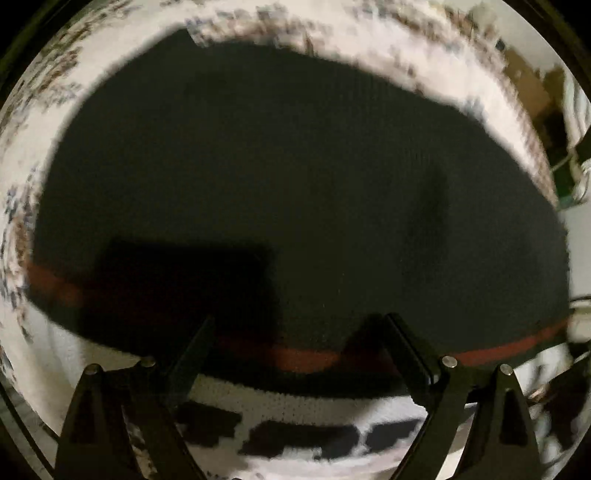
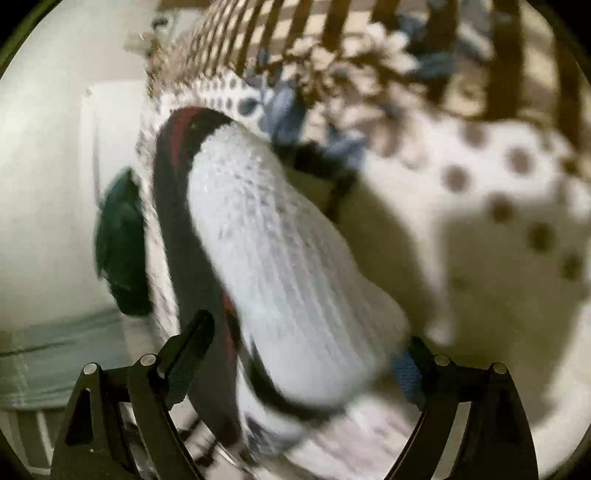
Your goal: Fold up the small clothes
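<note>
A small knitted garment, dark with a red stripe and a white-and-black patterned band, fills the left wrist view (image 1: 295,192), lying flat on a floral white sheet (image 1: 406,55). My left gripper (image 1: 299,325) is open just above its striped edge, fingers apart and holding nothing. In the right wrist view a white ribbed part of the same garment (image 2: 280,258), with dark and red trim, lies raised between the fingers of my right gripper (image 2: 306,332). Those fingers stand wide apart on either side of the knit, not clamped on it.
A polka-dot white cover (image 2: 498,192) spreads to the right. A blue-flowered cloth (image 2: 295,110) lies behind the garment. A dark green item (image 2: 122,243) sits at the left by a white wall. Slatted wooden rails (image 2: 332,22) stand at the back.
</note>
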`<control>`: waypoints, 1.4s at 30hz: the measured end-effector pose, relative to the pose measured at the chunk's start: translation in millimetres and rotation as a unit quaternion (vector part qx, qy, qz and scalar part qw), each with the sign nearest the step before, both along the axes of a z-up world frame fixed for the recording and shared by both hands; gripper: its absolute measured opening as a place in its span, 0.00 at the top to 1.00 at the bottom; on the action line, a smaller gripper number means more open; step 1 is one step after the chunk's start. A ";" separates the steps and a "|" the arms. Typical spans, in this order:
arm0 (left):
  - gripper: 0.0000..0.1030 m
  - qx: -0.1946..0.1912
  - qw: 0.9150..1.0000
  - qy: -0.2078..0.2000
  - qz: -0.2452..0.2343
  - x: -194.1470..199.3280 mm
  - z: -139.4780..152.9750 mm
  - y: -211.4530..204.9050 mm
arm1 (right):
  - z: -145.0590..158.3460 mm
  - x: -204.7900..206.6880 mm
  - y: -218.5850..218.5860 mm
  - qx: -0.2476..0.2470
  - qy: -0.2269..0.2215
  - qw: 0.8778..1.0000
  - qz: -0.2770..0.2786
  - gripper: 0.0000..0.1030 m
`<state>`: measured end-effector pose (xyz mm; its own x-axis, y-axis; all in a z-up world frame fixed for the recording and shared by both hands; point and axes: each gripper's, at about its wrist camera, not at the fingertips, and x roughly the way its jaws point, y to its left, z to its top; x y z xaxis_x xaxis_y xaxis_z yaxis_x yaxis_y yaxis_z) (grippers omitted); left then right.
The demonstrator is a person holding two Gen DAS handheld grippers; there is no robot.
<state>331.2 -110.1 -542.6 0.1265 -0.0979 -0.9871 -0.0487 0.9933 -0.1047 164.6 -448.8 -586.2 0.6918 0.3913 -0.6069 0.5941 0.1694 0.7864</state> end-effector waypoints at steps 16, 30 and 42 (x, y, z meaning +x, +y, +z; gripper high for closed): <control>0.00 0.023 0.999 0.022 0.001 29.5 -18.8 -9.6 | -15.1 14.4 7.9 0.032 -0.069 0.993 -0.093 0.10; 0.00 -0.008 1.000 0.030 0.002 35.0 -17.9 12.7 | 42.3 12.6 14.2 -0.076 0.002 0.994 -0.074 0.63; 0.00 -0.068 0.993 0.001 0.095 16.9 22.7 100.6 | 180.6 68.2 118.5 -0.315 -0.049 0.945 0.074 0.65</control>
